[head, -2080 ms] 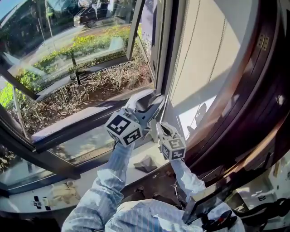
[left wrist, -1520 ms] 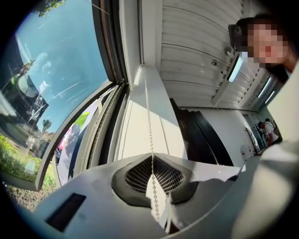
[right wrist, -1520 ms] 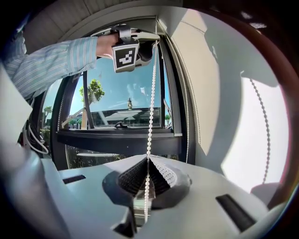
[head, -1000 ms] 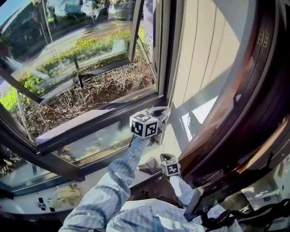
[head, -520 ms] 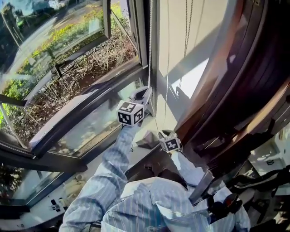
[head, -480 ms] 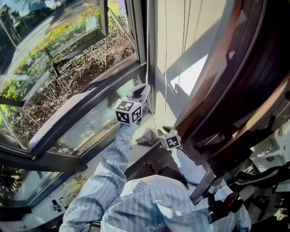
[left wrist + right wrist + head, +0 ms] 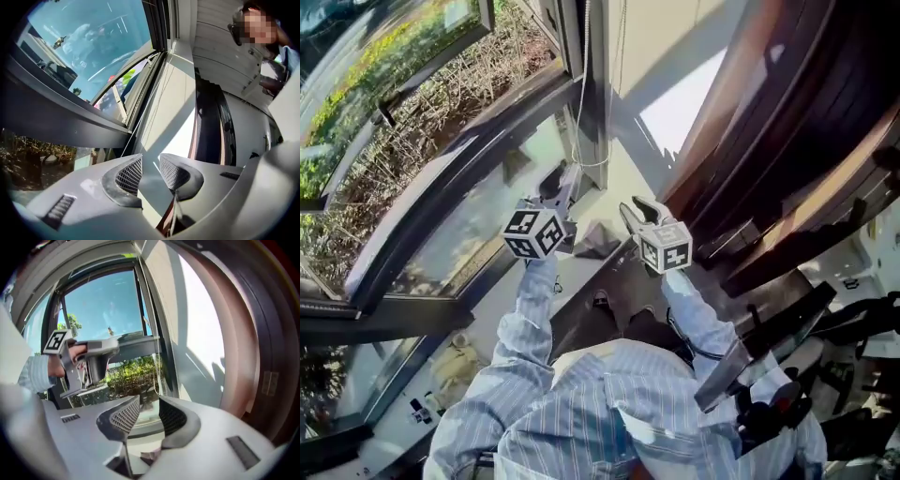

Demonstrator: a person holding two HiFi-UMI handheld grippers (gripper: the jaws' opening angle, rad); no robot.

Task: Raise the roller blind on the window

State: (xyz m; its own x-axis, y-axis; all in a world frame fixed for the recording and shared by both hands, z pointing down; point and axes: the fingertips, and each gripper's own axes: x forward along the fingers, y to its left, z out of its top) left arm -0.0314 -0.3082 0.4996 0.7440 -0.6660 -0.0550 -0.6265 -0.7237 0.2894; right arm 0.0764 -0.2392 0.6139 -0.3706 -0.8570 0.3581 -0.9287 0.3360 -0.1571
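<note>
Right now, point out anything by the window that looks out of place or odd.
A crumpled grey scrap lies loose on the window ledge, near the blind's cord loop. It looks like stray litter. Otherwise nothing stands out.

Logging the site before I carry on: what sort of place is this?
Indoors at a big window, seemingly ground level: bead chain beside it, pale sill below, shrub bed just outside.
</note>
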